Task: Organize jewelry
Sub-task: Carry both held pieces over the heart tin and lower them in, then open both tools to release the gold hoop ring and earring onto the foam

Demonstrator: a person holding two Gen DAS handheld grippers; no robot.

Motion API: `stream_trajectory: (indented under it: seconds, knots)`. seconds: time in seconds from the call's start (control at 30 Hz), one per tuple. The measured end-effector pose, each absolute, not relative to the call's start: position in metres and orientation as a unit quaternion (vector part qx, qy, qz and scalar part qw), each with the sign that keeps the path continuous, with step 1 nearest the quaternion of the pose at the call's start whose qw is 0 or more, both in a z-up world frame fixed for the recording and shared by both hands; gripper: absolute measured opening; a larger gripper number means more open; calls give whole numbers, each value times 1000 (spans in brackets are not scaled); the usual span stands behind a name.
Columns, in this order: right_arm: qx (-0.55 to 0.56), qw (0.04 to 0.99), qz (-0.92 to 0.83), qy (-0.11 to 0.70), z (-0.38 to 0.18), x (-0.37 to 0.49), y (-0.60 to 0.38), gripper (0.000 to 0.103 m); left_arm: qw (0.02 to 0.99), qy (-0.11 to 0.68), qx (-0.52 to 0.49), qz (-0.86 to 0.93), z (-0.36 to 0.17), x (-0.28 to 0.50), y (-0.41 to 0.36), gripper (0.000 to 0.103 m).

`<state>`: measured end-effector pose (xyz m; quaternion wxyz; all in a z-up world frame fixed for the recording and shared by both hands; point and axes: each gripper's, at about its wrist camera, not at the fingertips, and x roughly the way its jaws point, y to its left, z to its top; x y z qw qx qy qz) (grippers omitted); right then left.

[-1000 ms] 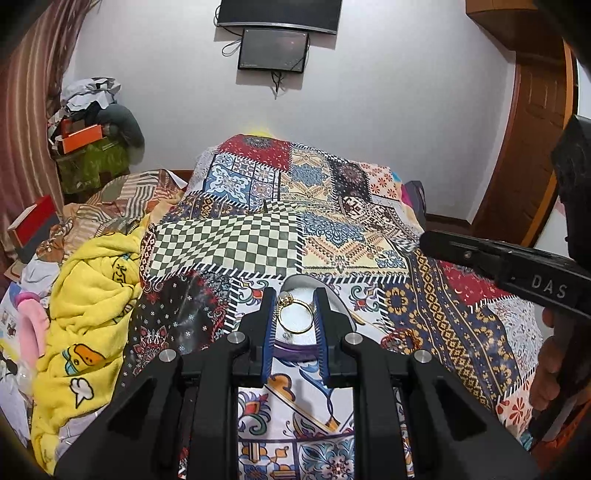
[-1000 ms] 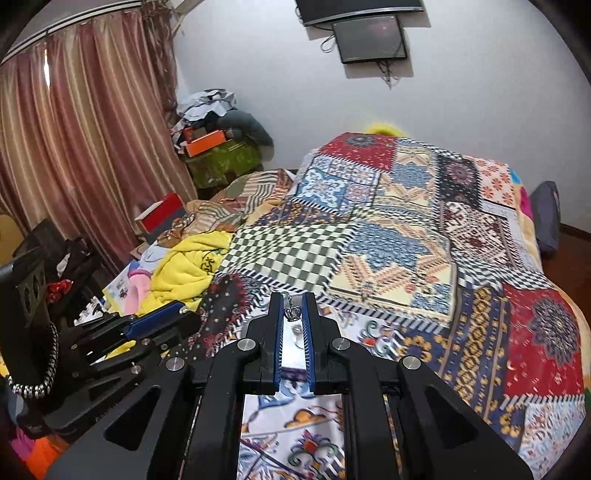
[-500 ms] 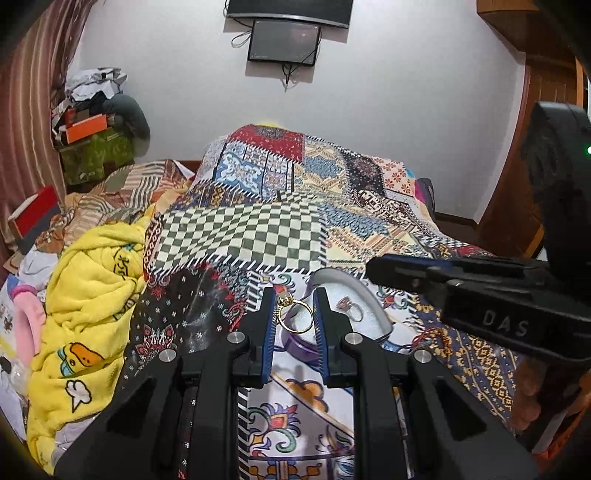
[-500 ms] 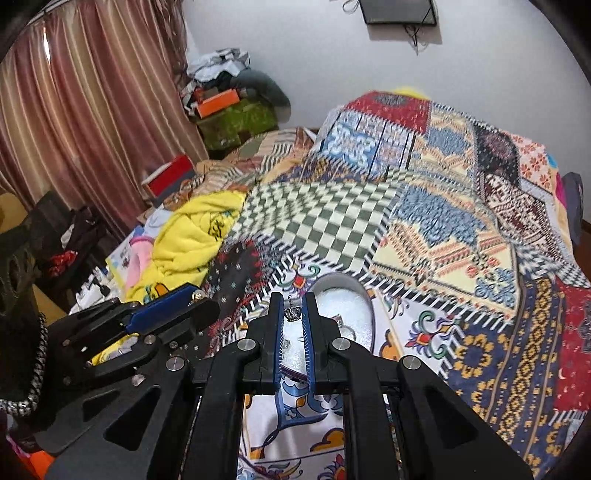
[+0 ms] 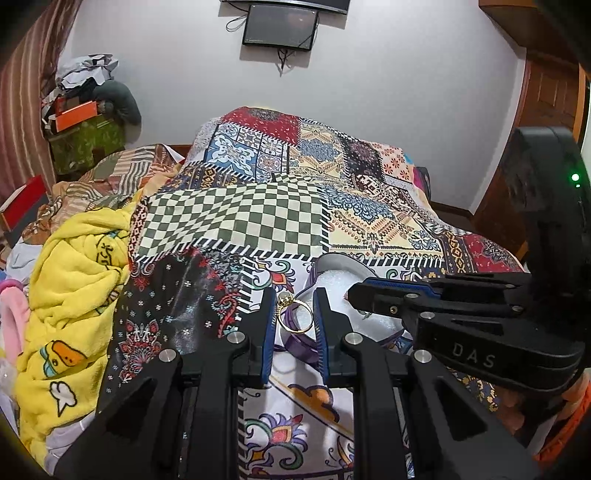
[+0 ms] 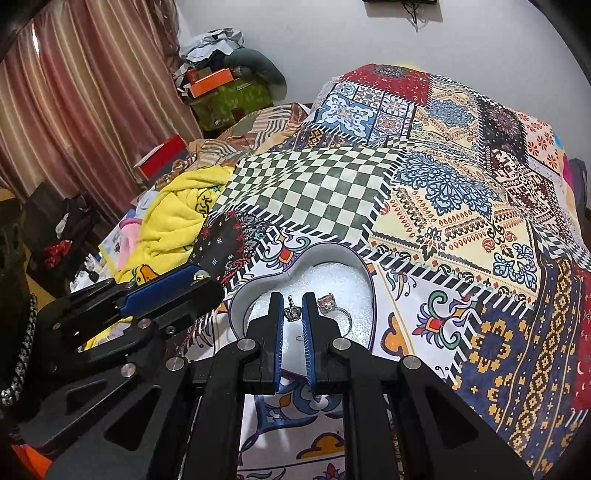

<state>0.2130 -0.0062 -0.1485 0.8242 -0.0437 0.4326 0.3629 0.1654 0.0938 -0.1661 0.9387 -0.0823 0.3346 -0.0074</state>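
Two views cover this moment, starting with the left wrist camera. At its centre the left claw (image 5: 294, 314) is clamped on a gold ring (image 5: 292, 317), the band pinched between the blue-lined fingers with its pale stone at 11 o'clock on the band. Just beyond the fingertips, toward 1 o'clock, part of the heart-shaped box (image 5: 334, 263) shows on the patchwork bedspread (image 5: 236, 218), its white lining visible. The right claw (image 5: 349, 293) comes in from 3 o'clock, its tip over the box; from here I cannot tell what it holds. A yellow blanket (image 5: 70, 291) lies bunched at 9 o'clock beside the bedspread, and a dark screen (image 5: 280, 26) hangs on the wall at 12 o'clock.

From the right wrist camera, the right claw (image 6: 293, 312) sits over the box's white interior, its fingers close together and clamped on a small silver crown-shaped charm (image 6: 293, 313). Just to the 3 o'clock side of the fingertips, a silver ring with a pinkish stone (image 6: 334, 308) rests on the lining inside the heart-shaped box (image 6: 369, 291). The left claw (image 6: 210, 280) enters from 9 o'clock, its tip near the box's left lobe. Striped curtains (image 6: 74, 103) fill the view at 10 o'clock.
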Motion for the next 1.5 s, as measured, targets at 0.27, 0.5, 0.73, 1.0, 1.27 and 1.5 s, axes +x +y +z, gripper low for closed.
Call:
stream_trajectory:
  seconds: [0.27, 0.5, 0.73, 1.0, 1.27, 1.5]
  knots:
    - [-47, 830, 353, 430, -145, 216, -15, 9, 933, 347, -89, -23, -173, 178, 88, 18]
    - [-31, 840, 338, 422, -138, 221, -30, 24, 927, 360, -93, -41, -177, 189, 82, 18]
    - [-19, 850, 321, 417, -132, 221, -52, 24, 923, 375, -73, -44, -181, 197, 70, 18]
    - [-11, 859, 293, 420, -126, 217, -84, 24, 922, 376, -89, -33, -171, 192, 77, 22]
    - [-13, 868, 264, 421, -121, 203, -117, 24, 926, 370, -76, -12, -155, 175, 75, 39]
    - [-13, 867, 246, 432, -127, 188, -145, 24, 920, 386, -59, -27, -153, 160, 49, 39]
